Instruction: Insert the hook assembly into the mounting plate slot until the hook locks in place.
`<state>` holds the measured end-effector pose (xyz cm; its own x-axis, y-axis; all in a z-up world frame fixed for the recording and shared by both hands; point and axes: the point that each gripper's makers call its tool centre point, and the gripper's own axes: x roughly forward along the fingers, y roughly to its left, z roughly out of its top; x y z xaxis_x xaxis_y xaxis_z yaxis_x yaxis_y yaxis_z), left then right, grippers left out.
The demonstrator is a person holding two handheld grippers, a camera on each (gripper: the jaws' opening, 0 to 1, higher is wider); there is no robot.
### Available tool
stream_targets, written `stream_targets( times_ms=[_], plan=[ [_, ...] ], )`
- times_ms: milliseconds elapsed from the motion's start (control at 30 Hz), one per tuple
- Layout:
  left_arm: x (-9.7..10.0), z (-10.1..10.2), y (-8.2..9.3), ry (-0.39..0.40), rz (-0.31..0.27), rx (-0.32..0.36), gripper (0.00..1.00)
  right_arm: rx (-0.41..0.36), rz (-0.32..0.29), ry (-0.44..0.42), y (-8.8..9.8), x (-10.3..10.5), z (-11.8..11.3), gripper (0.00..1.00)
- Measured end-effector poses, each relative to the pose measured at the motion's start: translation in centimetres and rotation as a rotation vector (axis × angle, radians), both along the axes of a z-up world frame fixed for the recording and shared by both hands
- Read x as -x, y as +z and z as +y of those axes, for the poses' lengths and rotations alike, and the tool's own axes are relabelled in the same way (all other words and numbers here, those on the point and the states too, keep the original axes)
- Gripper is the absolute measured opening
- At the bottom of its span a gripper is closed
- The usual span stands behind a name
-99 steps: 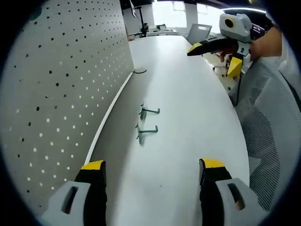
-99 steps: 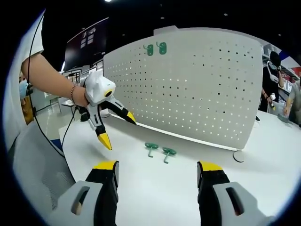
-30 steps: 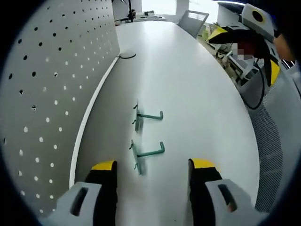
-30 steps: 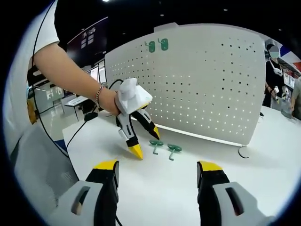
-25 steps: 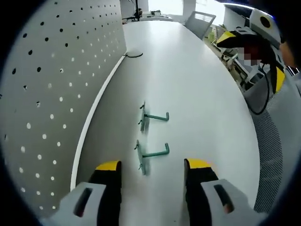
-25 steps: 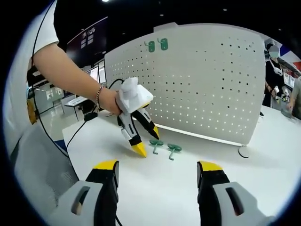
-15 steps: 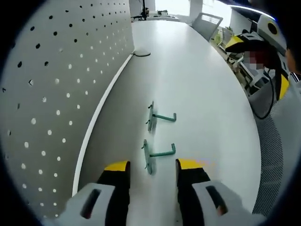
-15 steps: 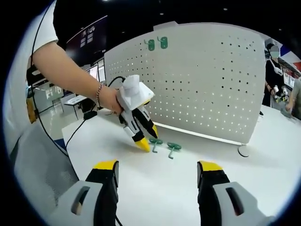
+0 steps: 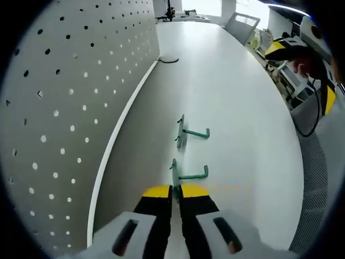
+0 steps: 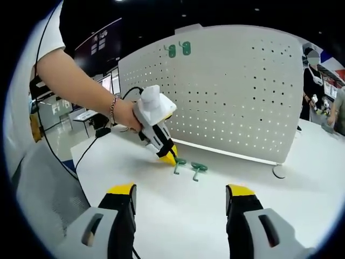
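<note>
Two green hooks lie on the white table (image 9: 237,108) beside the white pegboard (image 9: 59,108). In the left gripper view my left gripper (image 9: 176,190) is shut on the back plate of the near hook (image 9: 188,174), whose arm sticks out to the right. The far hook (image 9: 190,132) lies free just beyond. From the right gripper view the left gripper (image 10: 168,156) touches down on the near hook (image 10: 178,162), with the far hook (image 10: 198,169) beside it. My right gripper (image 10: 180,208) is open, held back from both hooks.
Two more green hooks (image 10: 178,50) hang near the top of the pegboard (image 10: 237,91). A round cable hole (image 10: 277,173) sits at the board's far end. A person's arm (image 10: 81,81) holds the left gripper. A mesh chair (image 9: 318,162) stands by the table's edge.
The left gripper has moved forward and down to the near hook and its jaws have gone from open to shut on the hook's plate. The right gripper has stayed open and still.
</note>
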<state>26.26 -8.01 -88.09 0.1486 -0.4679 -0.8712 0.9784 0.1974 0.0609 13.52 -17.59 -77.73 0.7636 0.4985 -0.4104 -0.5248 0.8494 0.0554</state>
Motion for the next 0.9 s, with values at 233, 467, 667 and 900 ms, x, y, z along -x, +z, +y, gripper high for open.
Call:
stream_targets(
  times_ms=[233, 467, 667, 900],
  plan=[
    [0.02, -0.01, 0.0, -0.013, -0.006, -0.001, 0.04, 0.0, 0.0, 0.0, 0.03, -0.01, -0.03, 0.65],
    [0.02, -0.06, 0.02, -0.024, -0.012, -0.001, 0.04, 0.001, 0.0, 0.0, 0.03, 0.01, -0.06, 0.65],
    [0.02, -0.11, 0.04, -0.025, -0.01, 0.001, 0.04, 0.001, 0.0, -0.004, 0.06, -0.01, -0.15, 0.64],
    [-0.26, -0.24, 0.15, -0.025, -0.044, 0.032, 0.03, -0.004, -0.015, -0.015, 0.34, -0.16, -0.34, 0.64]
  ],
)
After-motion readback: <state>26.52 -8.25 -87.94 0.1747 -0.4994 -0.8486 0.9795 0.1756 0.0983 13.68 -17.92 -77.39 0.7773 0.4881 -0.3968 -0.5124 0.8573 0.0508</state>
